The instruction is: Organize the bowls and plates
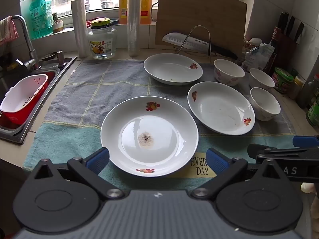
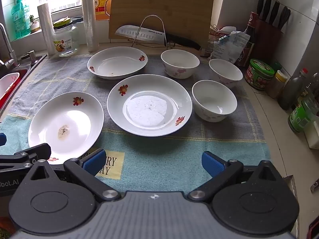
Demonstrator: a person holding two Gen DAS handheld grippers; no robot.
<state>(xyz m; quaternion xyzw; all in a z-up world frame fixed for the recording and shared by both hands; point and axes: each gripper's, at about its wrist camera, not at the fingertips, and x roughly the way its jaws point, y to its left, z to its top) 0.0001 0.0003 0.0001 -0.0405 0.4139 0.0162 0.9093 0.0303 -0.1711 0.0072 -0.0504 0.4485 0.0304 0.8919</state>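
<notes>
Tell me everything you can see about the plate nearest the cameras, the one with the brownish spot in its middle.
The nearest plate is white, glossy, ceramic-looking and shallow, with a broad sloping rim bearing small red-and-orange flower prints. A brownish speckled stain sits at its centre, ringed by window glare. It rests upright on the checked towel, apart from the other dishes. The left gripper frames its near edge, blue fingers open on either side; contact is unclear.
</notes>
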